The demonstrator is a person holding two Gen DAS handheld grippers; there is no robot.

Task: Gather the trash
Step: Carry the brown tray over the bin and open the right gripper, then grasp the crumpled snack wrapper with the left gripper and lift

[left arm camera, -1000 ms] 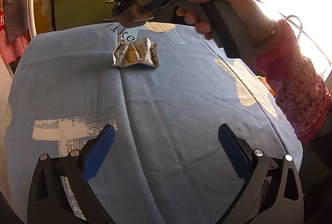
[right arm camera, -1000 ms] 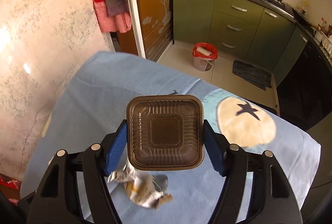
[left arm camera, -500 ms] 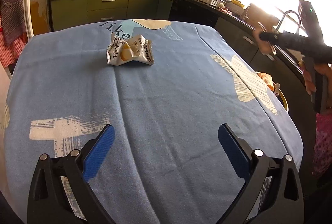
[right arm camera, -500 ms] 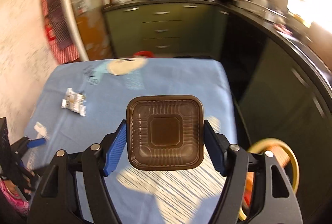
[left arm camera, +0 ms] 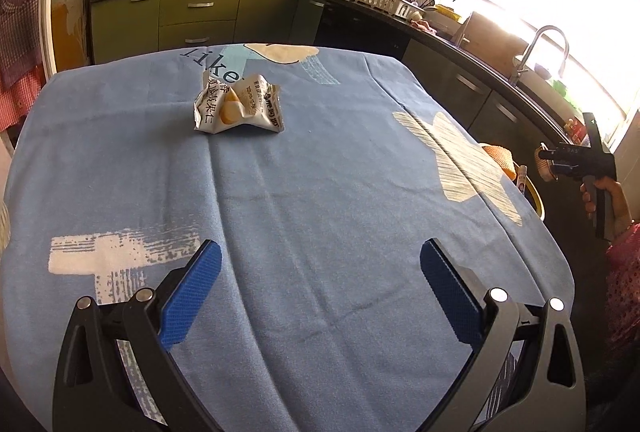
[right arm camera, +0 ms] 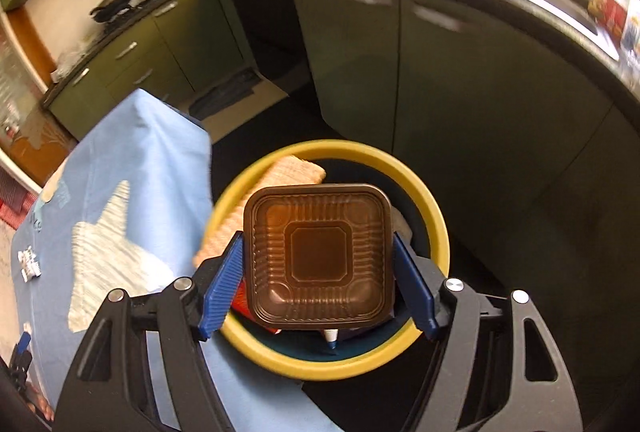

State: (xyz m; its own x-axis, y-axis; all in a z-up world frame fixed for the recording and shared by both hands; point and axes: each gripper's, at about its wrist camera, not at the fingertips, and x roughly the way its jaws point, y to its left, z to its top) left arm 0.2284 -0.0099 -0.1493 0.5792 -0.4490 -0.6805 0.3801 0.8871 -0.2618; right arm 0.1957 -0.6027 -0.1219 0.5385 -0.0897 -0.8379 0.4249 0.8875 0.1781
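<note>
My right gripper is shut on a square brown plastic tray, its blue pads pressing both sides. It hangs over a yellow-rimmed bin beside the table, which holds other trash. In the left wrist view the same gripper appears far right, off the table edge, held by a hand. A crumpled silver snack wrapper lies on the blue tablecloth toward its far side. My left gripper hovers open above the near part of the cloth, well short of the wrapper, with nothing between its fingers.
Green kitchen cabinets and a dark counter with a faucet run behind and right of the table. The bin rim peeks past the table's right edge. A pink patterned sleeve is at far right.
The right gripper swung with the brown tray from above the wrapper, across the table, to over the yellow bin on the right, rolling as it went. The left gripper stayed put.
</note>
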